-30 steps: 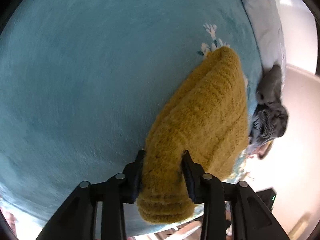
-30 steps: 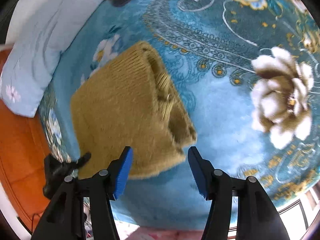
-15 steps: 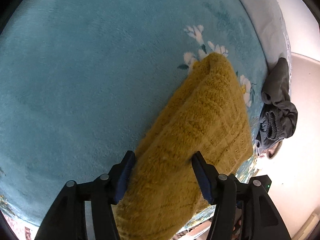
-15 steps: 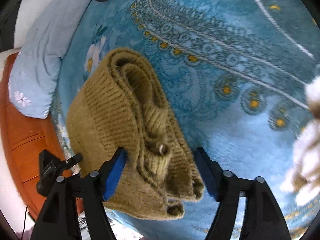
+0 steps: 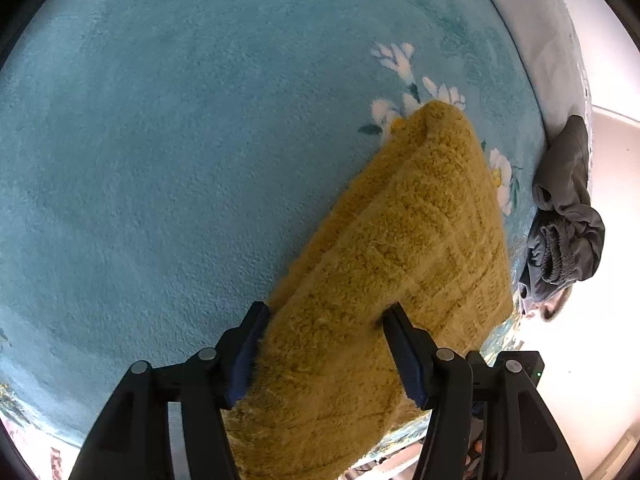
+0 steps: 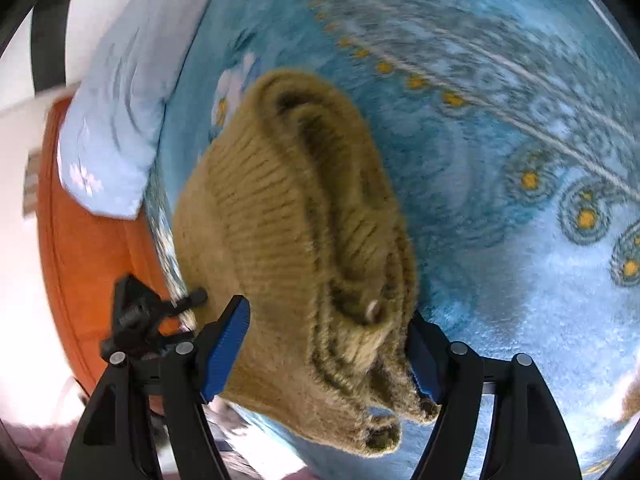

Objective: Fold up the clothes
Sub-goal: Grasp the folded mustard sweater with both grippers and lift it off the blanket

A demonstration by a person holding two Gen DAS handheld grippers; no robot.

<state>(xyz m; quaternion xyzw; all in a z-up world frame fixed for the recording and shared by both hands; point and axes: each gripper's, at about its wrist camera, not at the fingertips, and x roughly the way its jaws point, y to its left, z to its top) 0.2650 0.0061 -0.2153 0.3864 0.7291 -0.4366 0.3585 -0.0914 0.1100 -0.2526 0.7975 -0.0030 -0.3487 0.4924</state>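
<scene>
Two grippers, left [image 5: 324, 320] and right [image 6: 326, 320], stand wide astride the folded mustard sweater [image 5: 400, 248], frame centre, on the blue blanket [image 5: 180, 140].

I see a bed covered by a blue floral blanket [image 5: 180, 140]. On it lies the folded mustard knit sweater [image 5: 400, 260], with a crumpled grey garment [image 5: 568, 216] near the edge and a pale blue pillow [image 6: 120, 100] alongside.

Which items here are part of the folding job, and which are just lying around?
Job:
sweater, folded
left gripper, open around it
right gripper, open around it

Lying about:
grey garment, bunched at the blanket's edge
pillow
blanket, underneath
</scene>
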